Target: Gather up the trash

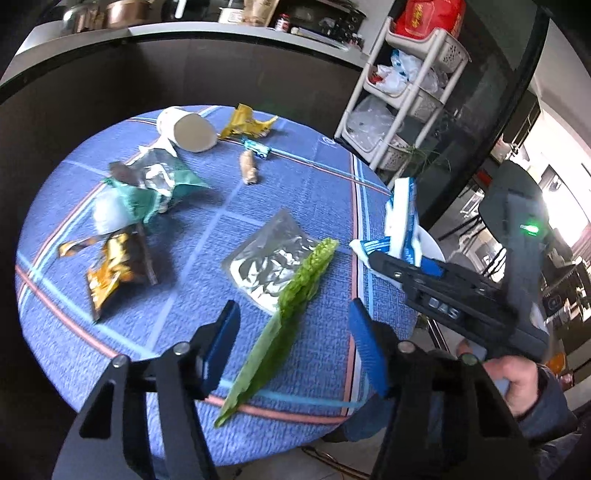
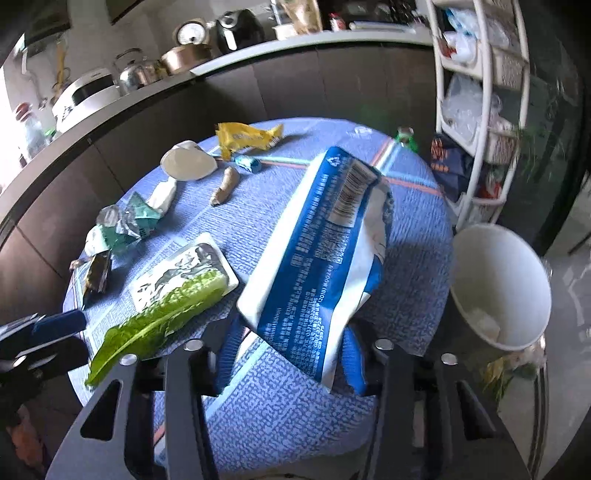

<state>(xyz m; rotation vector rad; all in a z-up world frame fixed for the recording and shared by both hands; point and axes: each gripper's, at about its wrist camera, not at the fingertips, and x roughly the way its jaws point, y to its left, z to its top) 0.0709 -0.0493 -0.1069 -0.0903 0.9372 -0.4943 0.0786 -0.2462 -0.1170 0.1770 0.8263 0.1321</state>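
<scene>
Left wrist: blue checked tablecloth (image 1: 303, 192), kitchen counter (image 1: 221, 31).

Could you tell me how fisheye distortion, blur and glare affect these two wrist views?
Left wrist view: the counter edge bows strongly, the lettuce leaf is slightly smeared, and the window area at far right is blown out. Right wrist view: the white bin and rack are soft, with bright glare at upper left; the blue-and-white bag stays readable.

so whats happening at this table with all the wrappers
A person with a gripper in each hand is clearing trash off the round table. The right gripper is shut on a blue and white packet, lifted beside the white bin. The left gripper straddles a lettuce leaf, not yet pinching it. Other wrappers lie uncollected.
</scene>
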